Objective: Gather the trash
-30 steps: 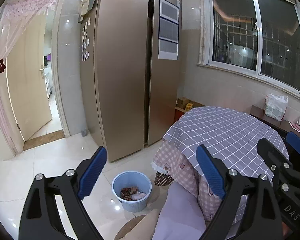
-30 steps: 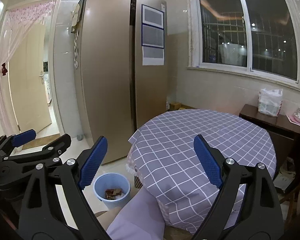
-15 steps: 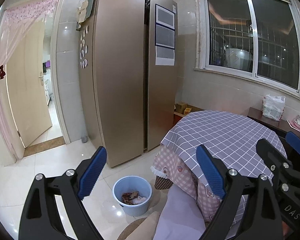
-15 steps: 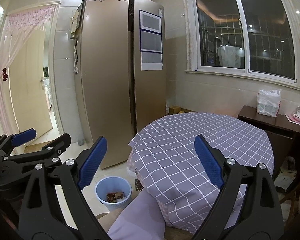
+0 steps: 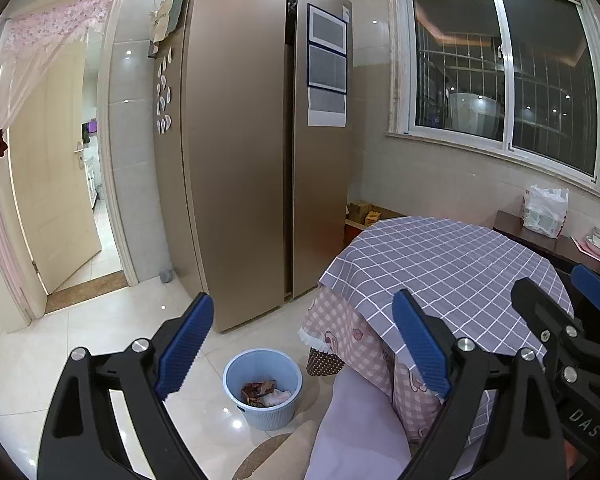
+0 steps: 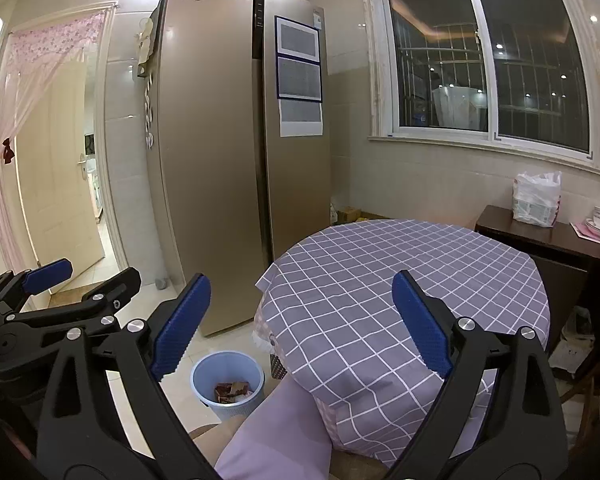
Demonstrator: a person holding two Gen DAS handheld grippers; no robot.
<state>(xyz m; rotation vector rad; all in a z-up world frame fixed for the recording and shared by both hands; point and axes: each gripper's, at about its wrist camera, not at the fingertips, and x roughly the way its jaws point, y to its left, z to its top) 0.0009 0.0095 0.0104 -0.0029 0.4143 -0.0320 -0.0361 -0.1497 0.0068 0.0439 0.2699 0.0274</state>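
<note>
A light blue bin stands on the tiled floor by the round table, with wrappers and crumpled trash inside. It also shows low in the right wrist view as the bin. My left gripper is open and empty, high above the bin. My right gripper is opening its jaws, with nothing between them, over the table's near edge. Each gripper shows in the other's view: the right gripper and the left gripper.
The round table has a lilac checked cloth. A tall gold fridge stands behind the bin, with an open door to its left. A dark side table under the window holds a plastic bag. Lilac cloth lies below the grippers.
Both views have tipped up a little, so more of the fridge top shows. The right jaws stand slightly wider. Nothing was picked up or let go.
</note>
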